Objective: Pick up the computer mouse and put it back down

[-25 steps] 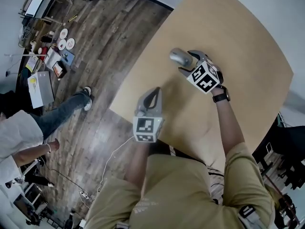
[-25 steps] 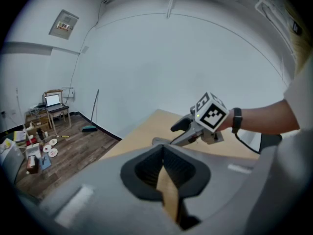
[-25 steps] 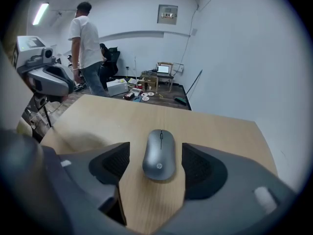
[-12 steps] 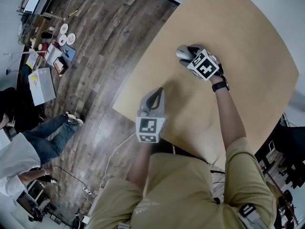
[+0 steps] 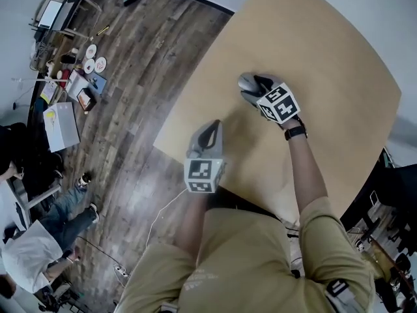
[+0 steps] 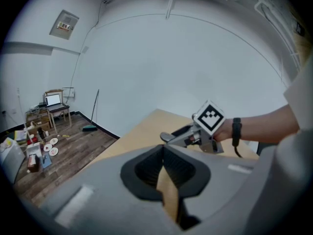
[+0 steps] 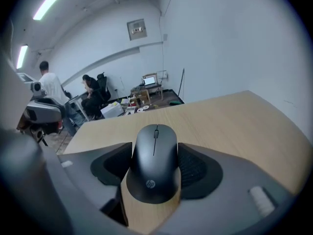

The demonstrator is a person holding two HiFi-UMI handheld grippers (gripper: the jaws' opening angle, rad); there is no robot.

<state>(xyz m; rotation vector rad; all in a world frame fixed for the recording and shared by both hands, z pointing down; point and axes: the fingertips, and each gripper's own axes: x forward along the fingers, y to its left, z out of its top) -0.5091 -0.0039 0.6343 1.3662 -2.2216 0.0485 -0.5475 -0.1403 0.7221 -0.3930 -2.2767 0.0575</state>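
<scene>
A dark grey computer mouse (image 7: 154,160) lies on the light wooden table (image 5: 313,38), and its front end shows past the jaws in the head view (image 5: 246,81). My right gripper (image 5: 254,87) reaches down over it, with a pad against each side of the mouse, which still rests on the wood. My left gripper (image 5: 209,130) hovers near the table's left edge, shut and holding nothing, with only a thin wedge of table showing between its pads (image 6: 164,153). The right gripper (image 6: 182,137) also shows from the side in the left gripper view.
The table's left edge (image 5: 189,96) drops to a dark plank floor (image 5: 130,77). Boxes, plates and a laptop desk (image 5: 71,77) stand on the floor at the far left. A seated person (image 5: 32,259) is at the lower left.
My right gripper slid left over the mouse and rolled, so the mouse now sits between its jaws. The left gripper barely shifted. A person on the floor moved away toward the lower left.
</scene>
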